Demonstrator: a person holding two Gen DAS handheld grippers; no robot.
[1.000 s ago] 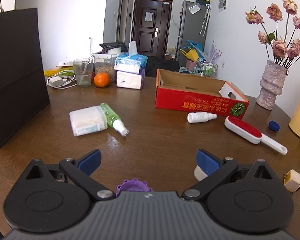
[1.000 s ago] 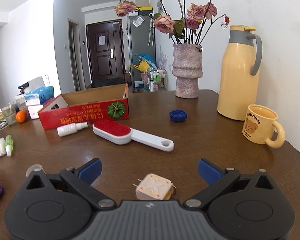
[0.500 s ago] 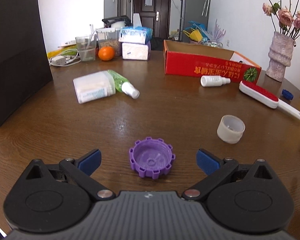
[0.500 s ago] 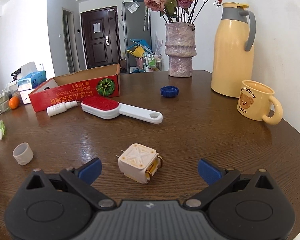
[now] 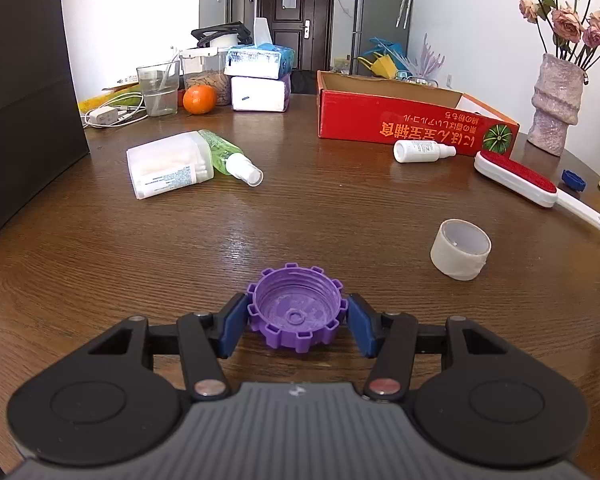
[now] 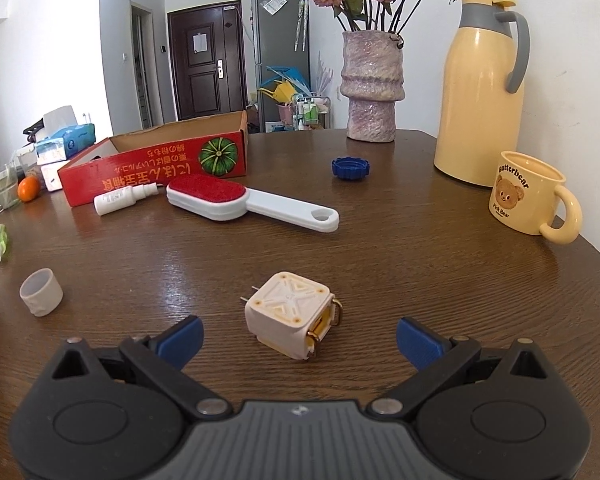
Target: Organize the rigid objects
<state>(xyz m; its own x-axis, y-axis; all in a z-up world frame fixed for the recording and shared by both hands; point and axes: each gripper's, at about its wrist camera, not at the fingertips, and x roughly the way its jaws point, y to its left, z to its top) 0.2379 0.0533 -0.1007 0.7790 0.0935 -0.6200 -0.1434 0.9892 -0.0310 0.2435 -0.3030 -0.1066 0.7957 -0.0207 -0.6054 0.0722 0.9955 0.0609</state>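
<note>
My left gripper (image 5: 297, 326) is shut on a purple ridged cap (image 5: 296, 312) that lies open side up on the wooden table (image 5: 300, 216). My right gripper (image 6: 299, 338) is open, its blue pads either side of a cream cube-shaped plug adapter (image 6: 290, 316) just ahead, not touching it. A white cap (image 5: 460, 249) stands to the right, also in the right wrist view (image 6: 41, 292). A red open cardboard box (image 5: 412, 120) lies at the back, also in the right wrist view (image 6: 156, 162).
A lint brush (image 6: 248, 202), a white spray bottle (image 6: 120, 199), a blue cap (image 6: 350, 168), a green bottle (image 5: 230, 158) and a swab box (image 5: 168, 164) lie about. A mug (image 6: 530, 196), thermos (image 6: 482, 92) and vase (image 6: 372, 88) stand right. A black bag (image 5: 24, 92) stands left.
My left gripper has closed from wide open onto the purple cap. My right gripper stays open and has drawn back slightly from the cream adapter.
</note>
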